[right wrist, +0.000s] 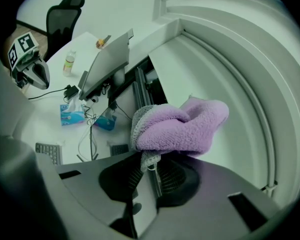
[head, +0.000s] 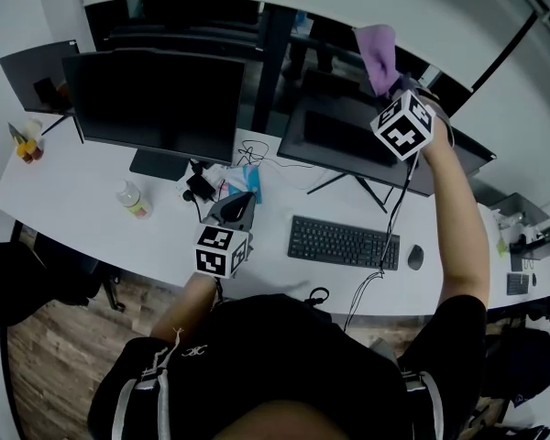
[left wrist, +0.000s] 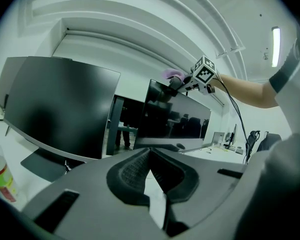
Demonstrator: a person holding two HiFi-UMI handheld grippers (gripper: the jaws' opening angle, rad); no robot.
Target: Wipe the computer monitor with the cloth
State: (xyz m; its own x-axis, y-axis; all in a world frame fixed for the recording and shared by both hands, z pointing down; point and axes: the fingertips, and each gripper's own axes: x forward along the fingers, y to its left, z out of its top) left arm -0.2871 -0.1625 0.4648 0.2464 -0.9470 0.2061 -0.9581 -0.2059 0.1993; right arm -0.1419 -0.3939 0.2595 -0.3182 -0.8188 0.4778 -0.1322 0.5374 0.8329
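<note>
White desk (head: 73,200): keyboard (head: 342,242), monitor (head: 339,136); right hand-held gripper (right wrist: 148,158) clamps cloth (right wrist: 182,126).

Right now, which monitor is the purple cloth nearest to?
The right-hand monitor, behind the keyboard: the right gripper holds the cloth up by its top edge. The other monitors stand farther left.

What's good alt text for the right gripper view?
The right gripper grips a bunched purple cloth between its jaws, raised against a pale wall. Below to the left lie a white desk, a monitor seen edge-on, and the left gripper.
</note>
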